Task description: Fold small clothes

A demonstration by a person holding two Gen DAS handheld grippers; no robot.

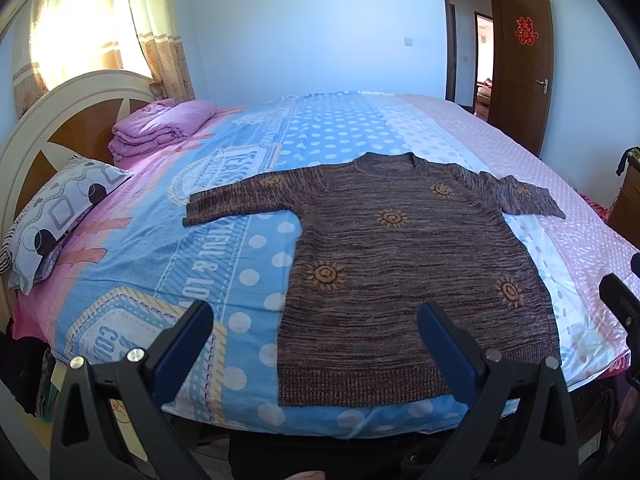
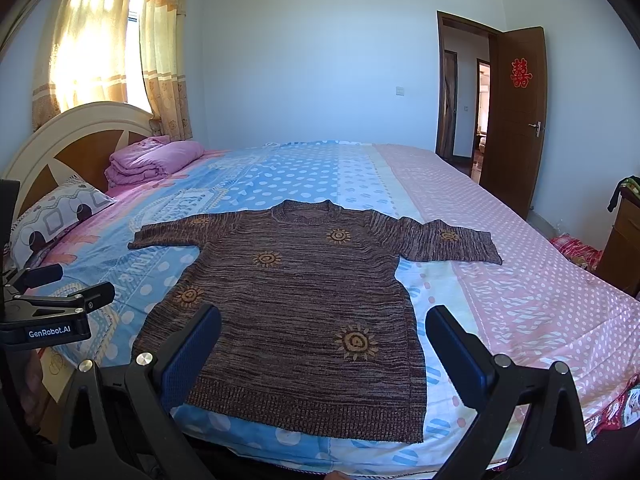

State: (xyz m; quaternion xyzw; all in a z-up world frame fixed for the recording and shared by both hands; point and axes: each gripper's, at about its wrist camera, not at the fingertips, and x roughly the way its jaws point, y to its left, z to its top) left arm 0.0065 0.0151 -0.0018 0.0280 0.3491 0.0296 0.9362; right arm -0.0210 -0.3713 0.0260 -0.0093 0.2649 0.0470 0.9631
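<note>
Left wrist view: brown sweater (image 1: 400,264) lies flat on the bed (image 1: 240,240), hem just past both wide-open grippers, left gripper (image 1: 316,320) and right gripper (image 2: 324,324), neither holding anything.

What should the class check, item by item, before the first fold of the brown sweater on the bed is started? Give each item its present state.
1. Sweater lies flat, front up, hem nearest the grippers: ok.
2. Both sleeves spread out to the sides, left sleeve and right sleeve: ok.
3. Left gripper open and holding nothing: ok.
4. Right gripper open and holding nothing: ok.
5. Bedsheet around the sweater free of other items within folding space: ok; the pink folded blanket and pillow sit far off by the headboard.
6. Back of the sweater smooth underneath: cannot tell.
</note>
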